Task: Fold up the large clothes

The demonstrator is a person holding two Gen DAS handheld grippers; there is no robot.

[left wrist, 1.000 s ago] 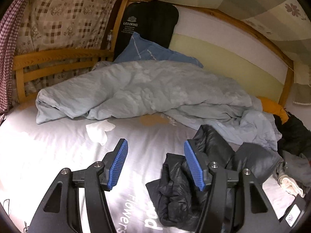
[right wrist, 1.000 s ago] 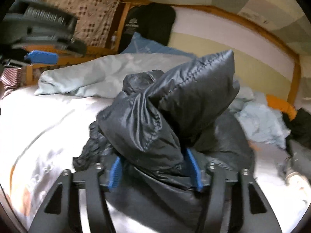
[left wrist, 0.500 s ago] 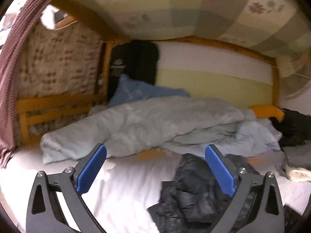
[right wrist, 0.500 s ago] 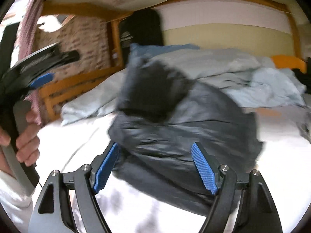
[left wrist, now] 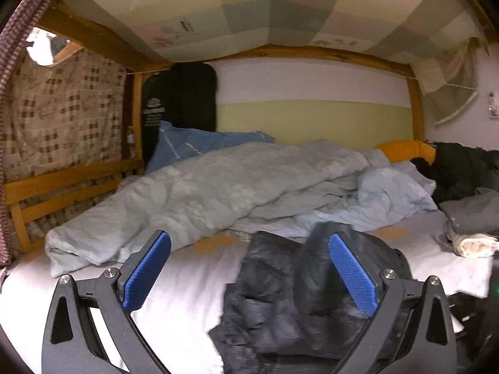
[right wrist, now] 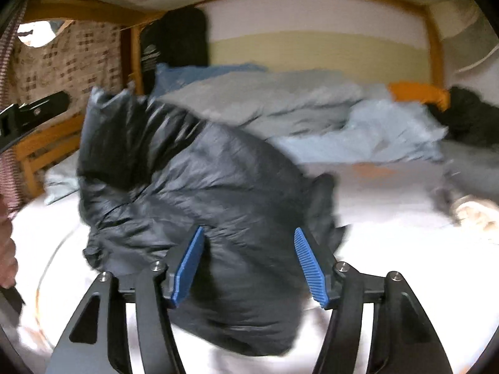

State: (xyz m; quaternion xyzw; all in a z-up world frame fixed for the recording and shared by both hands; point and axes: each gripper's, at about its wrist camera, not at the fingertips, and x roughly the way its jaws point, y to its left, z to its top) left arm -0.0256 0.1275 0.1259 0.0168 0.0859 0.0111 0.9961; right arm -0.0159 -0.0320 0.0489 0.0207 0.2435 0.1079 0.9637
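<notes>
A black puffer jacket (left wrist: pixel 299 308) lies bunched on the white bed sheet (left wrist: pixel 187 286). In the left wrist view my left gripper (left wrist: pixel 249 274) is wide open and empty, just above the sheet, with the jacket behind its right finger. In the right wrist view the jacket (right wrist: pixel 199 193) is blurred and bulges up in a heap in front of my right gripper (right wrist: pixel 249 265). The right gripper's jaws stand open with jacket fabric between them, not pinched.
A light blue duvet (left wrist: pixel 237 187) is heaped across the back of the bed, with a blue pillow (left wrist: pixel 193 146) behind it. Dark clothes (left wrist: pixel 461 168) and a white cloth (left wrist: pixel 474 243) lie at the right. A wooden rail (left wrist: pixel 62 187) runs along the left.
My right gripper has let go of the jacket and opened; the jacket has dropped onto the sheet. My left gripper has opened wider and tilted up to look along the bed.
</notes>
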